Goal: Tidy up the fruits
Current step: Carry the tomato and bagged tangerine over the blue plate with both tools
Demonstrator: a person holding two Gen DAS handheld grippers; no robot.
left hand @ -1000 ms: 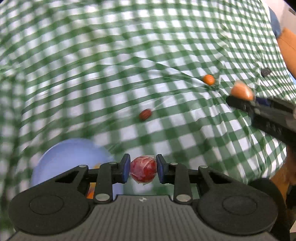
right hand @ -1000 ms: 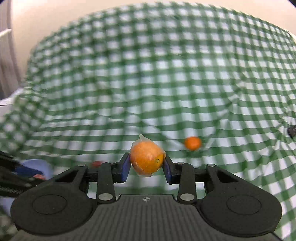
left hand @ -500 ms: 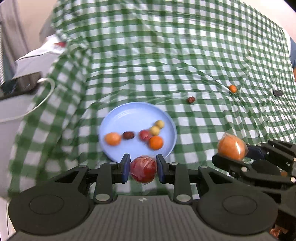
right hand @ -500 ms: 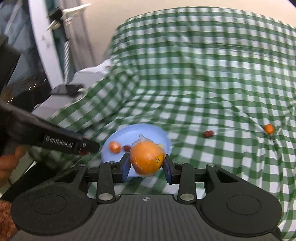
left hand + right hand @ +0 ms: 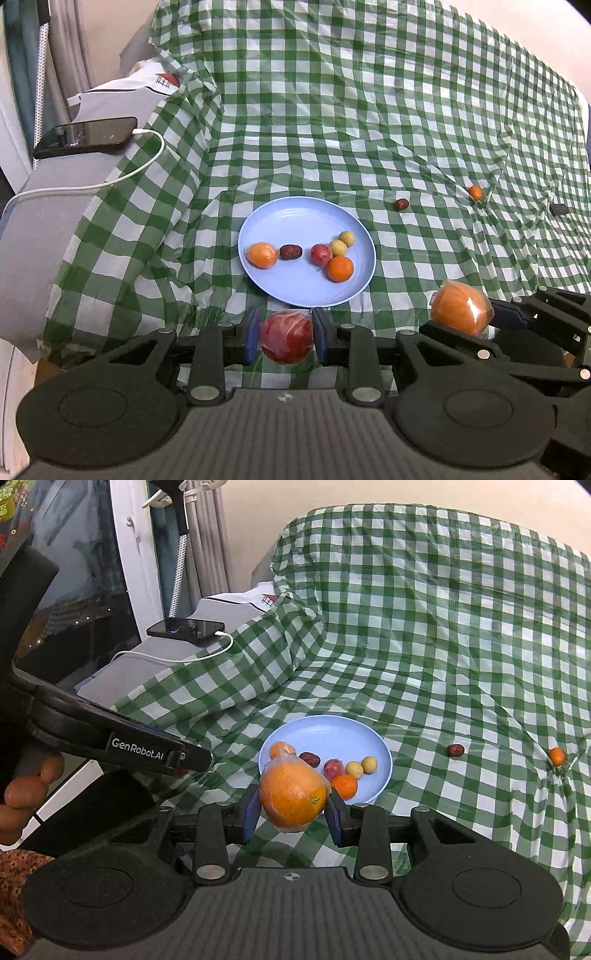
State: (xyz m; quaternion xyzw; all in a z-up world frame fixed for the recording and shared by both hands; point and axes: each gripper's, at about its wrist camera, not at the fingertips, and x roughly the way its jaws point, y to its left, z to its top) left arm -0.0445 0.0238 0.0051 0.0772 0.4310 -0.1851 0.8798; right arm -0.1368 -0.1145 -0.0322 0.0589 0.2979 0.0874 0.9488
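Both pairs of jaws are closed on fruit. Those of the left gripper [image 5: 287,336] press from both sides on a red apple [image 5: 287,341] wrapped in clear film, and those of the right gripper [image 5: 291,810] press in the same way on a wrapped orange [image 5: 293,797] with a small sticker. In the left wrist view the right gripper shows at the right edge, with its orange just beside and a little higher than the apple.

Beyond the two grippers a blue plate [image 5: 291,218] lies on a green and white checked cloth [image 5: 369,110]. On the plate there are six fruits: a wrapped orange fruit at the left, a dark date next to it, a small red fruit, two small yellow ones touching each other, and a mandarin near the front rim.

Further right on the cloth, well apart from the plate, lie a loose date [image 5: 400,204] and a small orange fruit [image 5: 475,192], which sits in a crease.

At the left, beside the cloth, a phone [image 5: 86,137] with a white cable lies on a grey surface.
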